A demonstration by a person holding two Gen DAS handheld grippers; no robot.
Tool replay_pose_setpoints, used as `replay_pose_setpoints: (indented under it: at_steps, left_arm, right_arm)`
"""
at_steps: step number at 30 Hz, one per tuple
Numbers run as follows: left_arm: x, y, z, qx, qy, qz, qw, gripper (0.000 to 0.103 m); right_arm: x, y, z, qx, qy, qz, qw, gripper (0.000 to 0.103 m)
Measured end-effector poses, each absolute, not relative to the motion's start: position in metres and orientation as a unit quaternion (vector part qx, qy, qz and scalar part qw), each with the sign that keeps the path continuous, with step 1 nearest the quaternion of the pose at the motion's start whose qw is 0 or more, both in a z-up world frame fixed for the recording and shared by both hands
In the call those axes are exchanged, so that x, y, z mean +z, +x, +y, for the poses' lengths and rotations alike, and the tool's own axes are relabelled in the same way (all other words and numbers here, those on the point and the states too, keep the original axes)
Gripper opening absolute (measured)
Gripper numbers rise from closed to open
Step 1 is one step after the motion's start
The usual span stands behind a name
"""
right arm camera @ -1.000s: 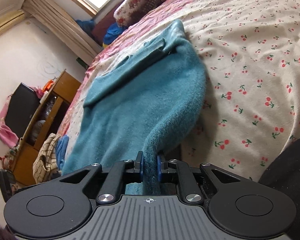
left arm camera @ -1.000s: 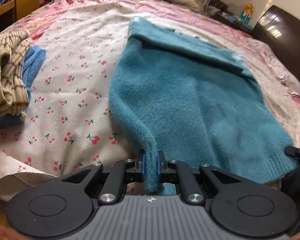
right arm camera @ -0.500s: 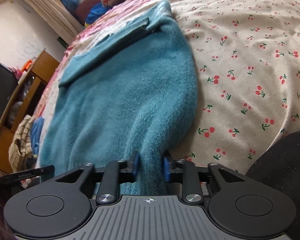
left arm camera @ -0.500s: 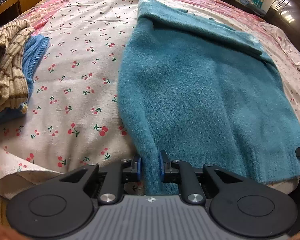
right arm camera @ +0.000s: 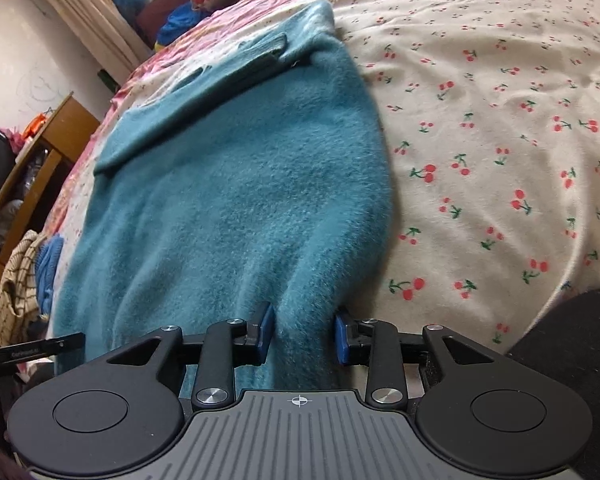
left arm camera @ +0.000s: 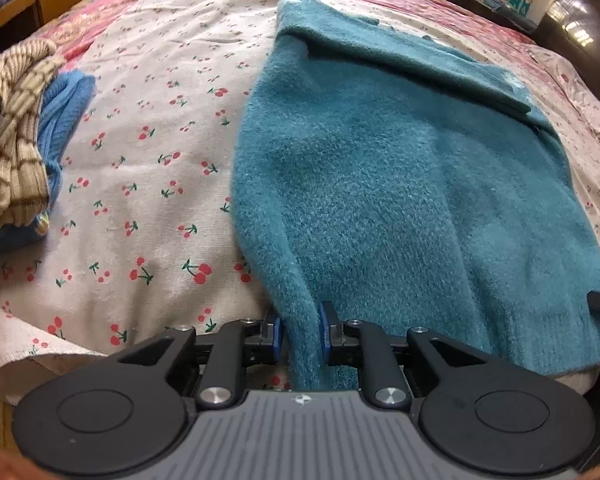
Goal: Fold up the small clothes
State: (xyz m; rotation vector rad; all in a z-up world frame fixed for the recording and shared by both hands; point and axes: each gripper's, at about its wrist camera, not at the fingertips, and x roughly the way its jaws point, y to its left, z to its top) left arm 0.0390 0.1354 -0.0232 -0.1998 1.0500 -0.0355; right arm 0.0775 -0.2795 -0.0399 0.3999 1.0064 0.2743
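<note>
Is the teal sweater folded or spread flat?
Mostly spread: teal sweater lies flat on the bed, only a sleeve folded across its top.

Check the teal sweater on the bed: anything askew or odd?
The teal sweater lies flat, a sleeve folded across its top. Its near hem corners hang over the bed edge, bunched between each hand-held gripper's pads: left hand-held gripper, right hand-held gripper, whose jaws have just been opening. Nothing looks damaged.

The sweater's [left arm camera: 400, 200] near hem drops out of sight behind the left tool [left arm camera: 300, 334]. The striped knit [left arm camera: 8, 152] is cut off at the frame's left edge, and the shelf's [right arm camera: 32, 184] contents are too small to make out.
</note>
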Motion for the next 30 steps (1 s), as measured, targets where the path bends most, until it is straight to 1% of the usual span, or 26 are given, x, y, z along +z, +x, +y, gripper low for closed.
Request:
replay_pose_setpoints:
  at_steps: [2,6,10,14,18,24,30]
  left_arm:
    - [-0.02,0.036,0.135,-0.022,-0.093,0.494,0.864,0.018]
    - [-0.002,0.036,0.144,-0.054,-0.148,0.467,0.87,0.016]
    - [0.027,0.05,0.154,-0.091,-0.211,0.42,0.878,0.016]
    - [0.051,0.081,0.163,-0.111,-0.261,0.377,0.882,0.016]
    - [0.066,0.124,0.17,-0.098,-0.283,0.335,0.893,0.016]
    - [0.067,0.194,0.185,-0.06,-0.312,0.307,0.897,0.016]
    - [0.047,0.262,0.192,-0.025,-0.317,0.308,0.897,0.015]
  right_arm:
    - [-0.038,0.076,-0.284,0.141,0.205,0.469,0.847,0.021]
    - [-0.034,0.075,-0.297,0.165,0.271,0.452,0.834,0.018]
    - [-0.018,0.081,-0.305,0.203,0.337,0.416,0.82,0.017]
    - [0.006,0.104,-0.305,0.228,0.376,0.377,0.815,0.016]
    - [0.024,0.142,-0.305,0.237,0.41,0.345,0.81,0.016]
    - [0.039,0.215,-0.308,0.216,0.431,0.316,0.817,0.016]
    - [0.019,0.288,-0.305,0.167,0.447,0.327,0.816,0.016]
